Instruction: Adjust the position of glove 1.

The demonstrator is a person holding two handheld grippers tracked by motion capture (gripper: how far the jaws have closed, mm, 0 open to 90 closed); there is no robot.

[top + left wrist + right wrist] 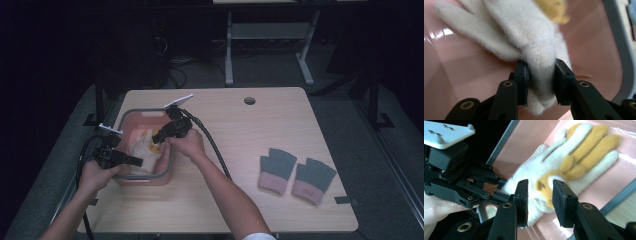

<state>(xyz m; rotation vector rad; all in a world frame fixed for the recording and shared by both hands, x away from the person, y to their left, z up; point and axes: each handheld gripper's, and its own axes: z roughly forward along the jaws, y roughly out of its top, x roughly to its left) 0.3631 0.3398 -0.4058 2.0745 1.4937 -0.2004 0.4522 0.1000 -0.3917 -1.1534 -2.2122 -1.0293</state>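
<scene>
Inside pink basin [165, 175], near its front rim: left gripper [541, 75] clamps white glove [534, 37]; right gripper [540, 195] released above it.

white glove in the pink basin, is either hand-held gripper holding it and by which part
The left hand-held gripper pinches the white glove on a fold at its edge, seemingly the cuff end. The right hand-held gripper has its jaws either side of the orange patch, not pressing.

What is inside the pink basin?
The pink basin holds a white glove with yellow fingers. The left hand-held gripper clamps its cuff; the right hand-held gripper hovers over it. Anything beneath the glove is covered.
</scene>
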